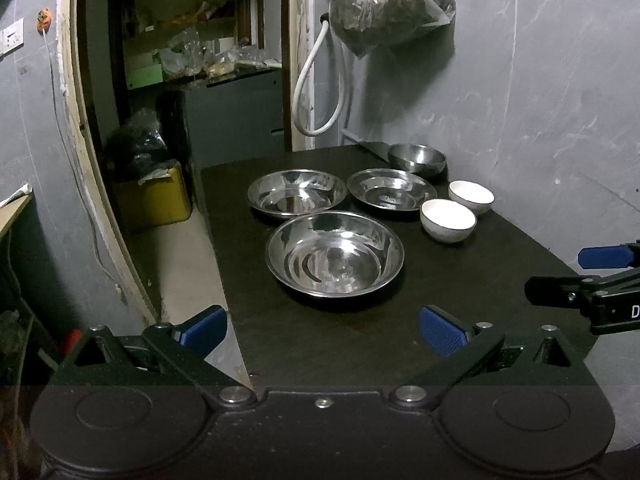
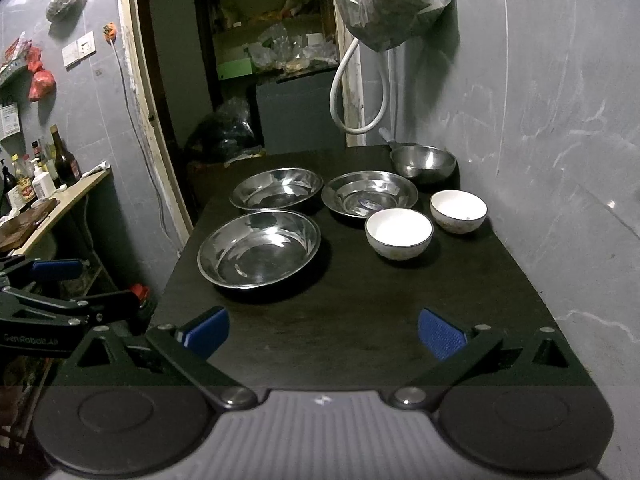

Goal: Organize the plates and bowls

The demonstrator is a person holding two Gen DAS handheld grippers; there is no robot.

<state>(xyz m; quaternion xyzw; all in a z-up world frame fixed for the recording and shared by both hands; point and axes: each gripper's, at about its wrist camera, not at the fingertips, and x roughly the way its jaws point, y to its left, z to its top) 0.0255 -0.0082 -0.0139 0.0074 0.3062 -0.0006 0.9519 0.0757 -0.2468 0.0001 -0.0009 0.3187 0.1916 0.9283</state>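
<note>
1. Left tool (image 1: 323,331): blue-padded fingers spread wide, holding nothing and touching nothing; it hangs over the near end of the dark rectangular worktop (image 1: 320,344), towards its left corner.
2. Right tool (image 2: 323,330): blue-padded fingers likewise spread wide, nothing between them; over the near edge of the worktop, to the right of the left tool.
3. Large round stainless steel plate, nearest (image 1: 335,253): lies flat, mouth up, round with no long axis; ahead of the left tool and apart from it.
4. White ceramic bowl, nearer (image 1: 448,220): upright, mouth up; right of the nearest plate, ahead of the right tool.
5. White ceramic bowl, farther (image 1: 471,196): upright, just behind and right of the first, close to the grey wall (image 1: 540,120).
6. Second steel plate, left rear (image 1: 296,192): flat, mouth up, just behind the nearest plate.
7. Third steel plate, right rear (image 1: 392,189): flat, mouth up, beside the second; a small label shows in its well.
8. Steel bowl (image 1: 417,158): upright at the far right corner, behind the third plate.
9. Clear plastic bag of dark contents (image 1: 390,4): hangs on the wall above the far end.
</note>
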